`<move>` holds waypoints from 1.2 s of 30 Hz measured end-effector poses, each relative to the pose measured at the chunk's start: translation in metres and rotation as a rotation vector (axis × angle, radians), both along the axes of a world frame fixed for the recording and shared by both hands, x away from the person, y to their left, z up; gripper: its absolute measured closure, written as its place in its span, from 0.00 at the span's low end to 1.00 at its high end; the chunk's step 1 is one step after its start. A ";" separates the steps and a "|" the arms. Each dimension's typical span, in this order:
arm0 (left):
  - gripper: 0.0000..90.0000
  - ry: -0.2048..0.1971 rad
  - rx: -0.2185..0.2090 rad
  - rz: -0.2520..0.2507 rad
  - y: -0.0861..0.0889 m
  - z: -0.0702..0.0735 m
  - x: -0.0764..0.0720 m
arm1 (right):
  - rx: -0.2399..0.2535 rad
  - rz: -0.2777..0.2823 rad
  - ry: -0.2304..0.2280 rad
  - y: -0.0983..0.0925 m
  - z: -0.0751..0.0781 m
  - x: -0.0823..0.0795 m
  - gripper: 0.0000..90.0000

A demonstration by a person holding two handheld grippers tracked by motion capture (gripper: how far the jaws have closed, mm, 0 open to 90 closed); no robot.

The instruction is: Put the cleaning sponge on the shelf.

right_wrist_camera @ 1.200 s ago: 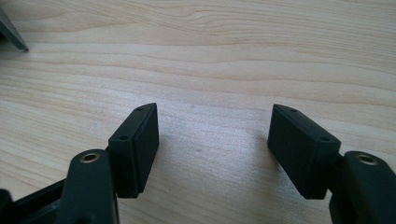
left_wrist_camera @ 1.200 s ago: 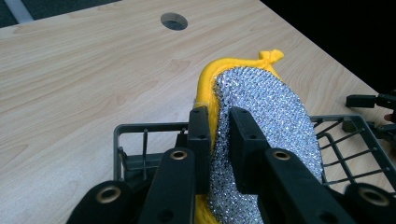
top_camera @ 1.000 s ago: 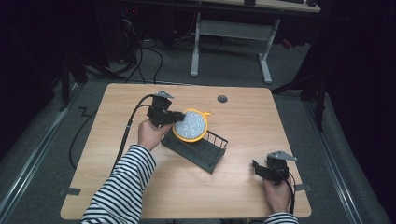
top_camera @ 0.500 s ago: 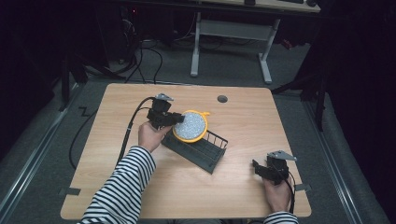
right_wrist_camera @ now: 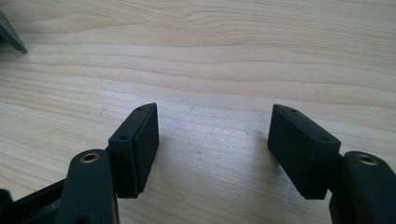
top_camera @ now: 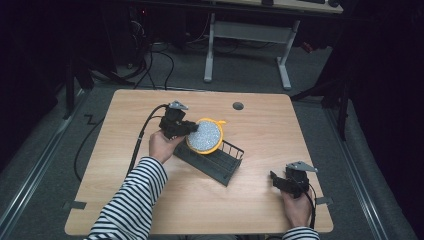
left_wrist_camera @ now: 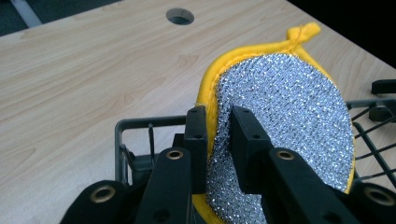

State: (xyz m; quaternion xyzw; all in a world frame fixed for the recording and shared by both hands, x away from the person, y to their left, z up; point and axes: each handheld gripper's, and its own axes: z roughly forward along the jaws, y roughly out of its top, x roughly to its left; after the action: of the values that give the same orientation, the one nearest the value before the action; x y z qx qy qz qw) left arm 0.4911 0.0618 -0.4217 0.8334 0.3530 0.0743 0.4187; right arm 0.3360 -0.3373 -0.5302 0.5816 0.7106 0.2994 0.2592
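While left gripper (left_wrist_camera: 218, 135) pinches scrubber (left_wrist_camera: 289, 116) edge, scrubber stands upright over rack (top_camera: 212, 162) left end; right gripper (right_wrist_camera: 212, 149) open, idle, well apart on tabletop (top_camera: 125, 125).

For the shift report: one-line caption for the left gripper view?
Left gripper clamps a yellow-edged silver scouring pad above the black wire rack.
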 end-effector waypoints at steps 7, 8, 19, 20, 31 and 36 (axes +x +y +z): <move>0.88 0.013 0.047 -0.002 -0.002 0.001 -0.003 | 0.001 0.006 0.001 0.000 0.000 0.000 0.37; 0.95 0.010 0.074 -0.006 -0.002 0.000 -0.006 | 0.000 0.007 0.001 0.000 0.000 0.000 0.37; 1.00 0.047 0.094 -0.025 0.001 -0.004 -0.009 | 0.000 0.008 0.001 0.000 0.000 0.000 0.37; 1.00 0.051 0.095 -0.027 0.001 -0.005 -0.009 | 0.001 0.008 0.001 0.000 0.000 0.000 0.37; 0.99 0.071 0.066 -0.009 0.010 -0.014 -0.016 | 0.001 0.008 0.001 0.000 0.000 0.000 0.37; 0.93 0.047 0.046 -0.004 0.018 -0.006 -0.022 | 0.001 0.008 0.001 0.000 0.000 0.000 0.37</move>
State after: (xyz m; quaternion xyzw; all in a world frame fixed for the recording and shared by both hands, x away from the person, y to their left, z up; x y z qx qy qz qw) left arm 0.4693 0.0797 -0.4280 0.8450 0.3593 0.0622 0.3912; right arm 0.3357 -0.3371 -0.5303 0.5790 0.7130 0.3004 0.2574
